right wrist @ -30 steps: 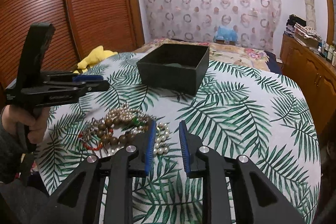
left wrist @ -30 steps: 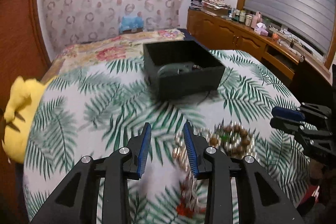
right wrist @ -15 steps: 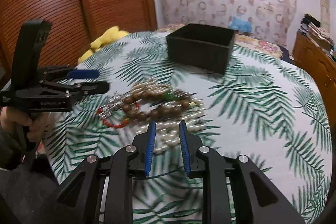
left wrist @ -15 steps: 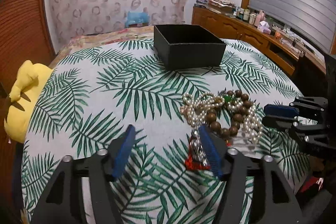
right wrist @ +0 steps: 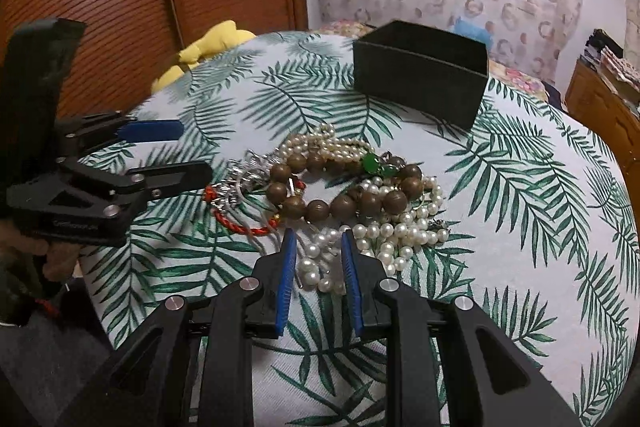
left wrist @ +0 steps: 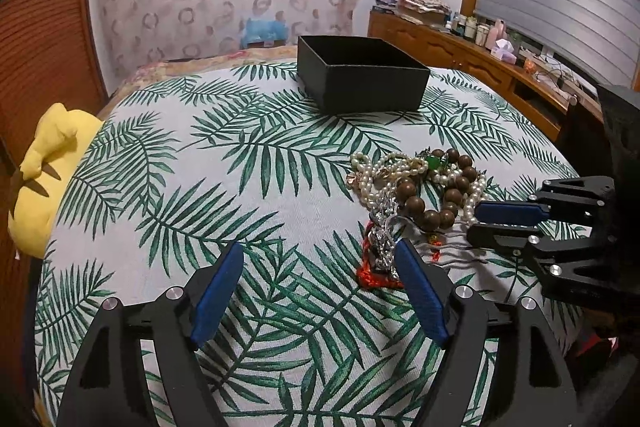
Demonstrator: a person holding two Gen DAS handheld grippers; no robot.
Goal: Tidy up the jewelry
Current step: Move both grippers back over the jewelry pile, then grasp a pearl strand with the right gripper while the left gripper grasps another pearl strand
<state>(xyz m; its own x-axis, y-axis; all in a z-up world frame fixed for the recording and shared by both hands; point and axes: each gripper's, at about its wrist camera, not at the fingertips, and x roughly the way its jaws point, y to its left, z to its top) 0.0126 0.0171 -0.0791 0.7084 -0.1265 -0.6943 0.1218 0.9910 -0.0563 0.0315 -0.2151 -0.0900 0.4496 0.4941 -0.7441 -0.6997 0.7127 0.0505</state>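
The jewelry [right wrist: 340,187] lies heaped on the leaf-print counter [left wrist: 240,187], well short of the black box [left wrist: 360,79]. The left gripper [left wrist: 320,263] hangs beside the heap, its jaws opening with nothing between them. The right gripper [right wrist: 318,251] stands narrow, with pearls [right wrist: 320,263] between its tips, unpressed.

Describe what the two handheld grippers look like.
Both are matte black plastic with cut-out triangular linkages and silver pivot bolts. Each finger carries a ribbed blue pad. The left gripper bears small, unreadable white lettering in the right wrist view and has a tall black handle. The right gripper matches; no cables show.
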